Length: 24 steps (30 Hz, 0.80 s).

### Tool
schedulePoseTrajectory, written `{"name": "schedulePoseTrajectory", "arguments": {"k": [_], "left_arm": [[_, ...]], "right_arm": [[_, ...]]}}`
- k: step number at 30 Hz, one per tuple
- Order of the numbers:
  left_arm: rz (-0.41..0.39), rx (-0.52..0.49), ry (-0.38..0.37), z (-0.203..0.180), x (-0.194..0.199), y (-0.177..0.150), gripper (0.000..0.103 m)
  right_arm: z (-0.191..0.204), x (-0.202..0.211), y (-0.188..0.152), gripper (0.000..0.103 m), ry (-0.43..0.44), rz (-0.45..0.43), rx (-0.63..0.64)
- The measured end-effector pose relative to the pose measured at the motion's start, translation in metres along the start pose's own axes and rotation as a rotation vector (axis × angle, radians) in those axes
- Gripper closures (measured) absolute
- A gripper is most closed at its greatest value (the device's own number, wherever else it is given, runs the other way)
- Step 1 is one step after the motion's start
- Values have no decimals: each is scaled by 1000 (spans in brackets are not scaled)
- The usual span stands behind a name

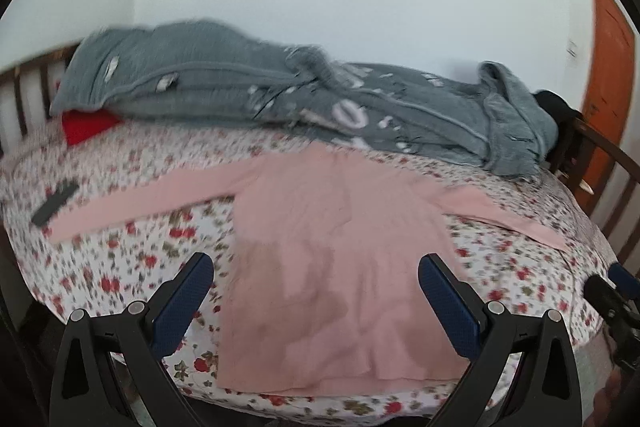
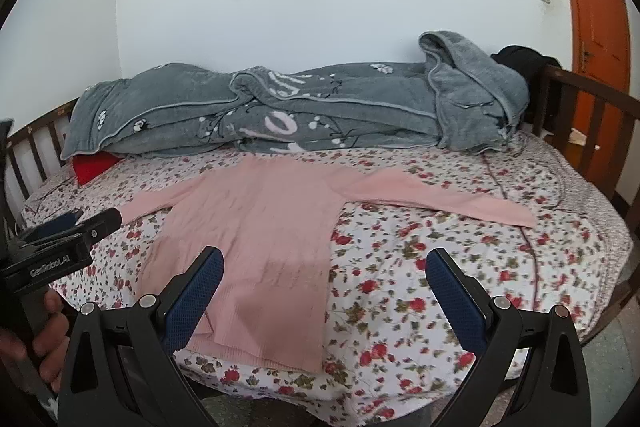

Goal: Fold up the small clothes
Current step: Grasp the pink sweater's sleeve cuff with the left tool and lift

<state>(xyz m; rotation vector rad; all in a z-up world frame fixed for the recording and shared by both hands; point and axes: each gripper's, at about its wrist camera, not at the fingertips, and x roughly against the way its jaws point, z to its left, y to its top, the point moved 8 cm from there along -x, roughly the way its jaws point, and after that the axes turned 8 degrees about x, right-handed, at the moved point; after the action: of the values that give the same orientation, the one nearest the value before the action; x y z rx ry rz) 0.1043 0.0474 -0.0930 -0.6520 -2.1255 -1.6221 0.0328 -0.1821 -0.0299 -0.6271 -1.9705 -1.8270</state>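
The sweater (image 2: 256, 227) lies flat on the bed (image 2: 420, 267), sleeves spread to either side. Behind the sweater, along the wall, a blanket (image 2: 280, 115) is heaped across the bed. A cushion (image 2: 94, 165) sits behind and left of the sweater, partly under the blanket. A remote (image 1: 54, 203) lies beside its left sleeve. A door (image 2: 596, 19) stands far right.

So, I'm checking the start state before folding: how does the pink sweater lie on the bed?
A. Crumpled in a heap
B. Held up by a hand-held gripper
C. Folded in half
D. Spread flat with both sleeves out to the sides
D: the pink sweater lies flat on the floral sheet, sleeves spread sideways, both hand-held grippers open and apart from it.
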Motion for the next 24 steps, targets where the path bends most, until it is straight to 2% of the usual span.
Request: {"name": "schedulePoseTrajectory", "arguments": {"k": [4, 9, 13, 18, 21, 24], "left_arm": [[57, 85, 51, 66, -45, -11, 1], [89, 171, 121, 153, -77, -16, 1], [103, 308, 135, 227, -92, -10, 1], [69, 498, 118, 297, -104, -7, 2], [34, 591, 64, 324, -113, 3, 2], [40, 665, 65, 348, -132, 11, 6]], "right_arm": [[10, -33, -12, 4, -13, 29, 63], [23, -78, -32, 6, -22, 94, 91], [40, -111, -46, 17, 103, 205, 61], [53, -134, -49, 20, 200, 233, -9], [59, -146, -51, 20, 213, 259, -32], [66, -158, -57, 20, 234, 293, -26]]}}
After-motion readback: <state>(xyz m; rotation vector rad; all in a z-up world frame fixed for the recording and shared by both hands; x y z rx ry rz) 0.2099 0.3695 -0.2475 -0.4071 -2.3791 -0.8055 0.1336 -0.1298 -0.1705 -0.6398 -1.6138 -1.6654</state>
